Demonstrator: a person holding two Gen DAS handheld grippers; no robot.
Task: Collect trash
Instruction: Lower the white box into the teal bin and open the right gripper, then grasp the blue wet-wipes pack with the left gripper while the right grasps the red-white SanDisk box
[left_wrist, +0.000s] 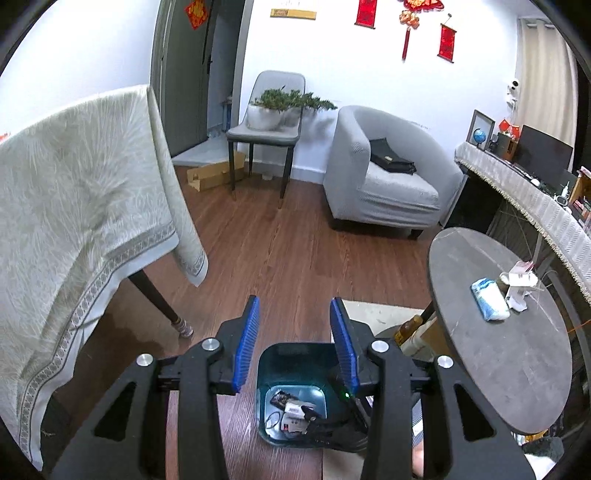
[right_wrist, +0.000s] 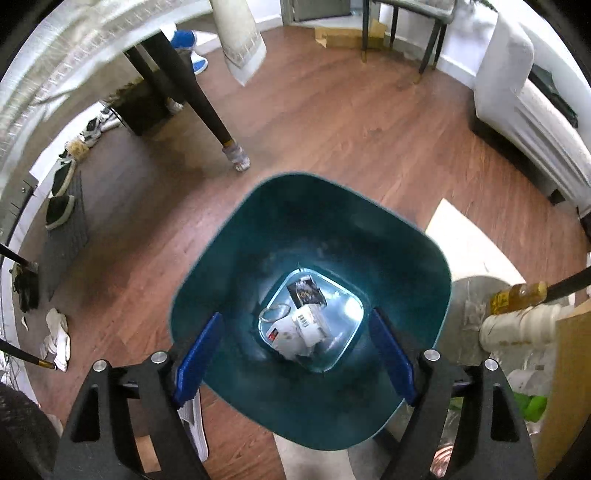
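Both grippers, left gripper (left_wrist: 294, 314) and right gripper (right_wrist: 295, 332), have black angular linkage arms, silver round screws and ribbed blue pads (left_wrist: 246, 343).

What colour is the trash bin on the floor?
Dark teal bin; clearest in the right wrist view.

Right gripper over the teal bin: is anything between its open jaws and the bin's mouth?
Nothing visible. The right gripper hangs open and empty directly above the teal bin, whose mouth is uncovered; packets and paper scraps already lie on its bottom. The left gripper also holds nothing, and its view shows the bin's opening unobstructed.
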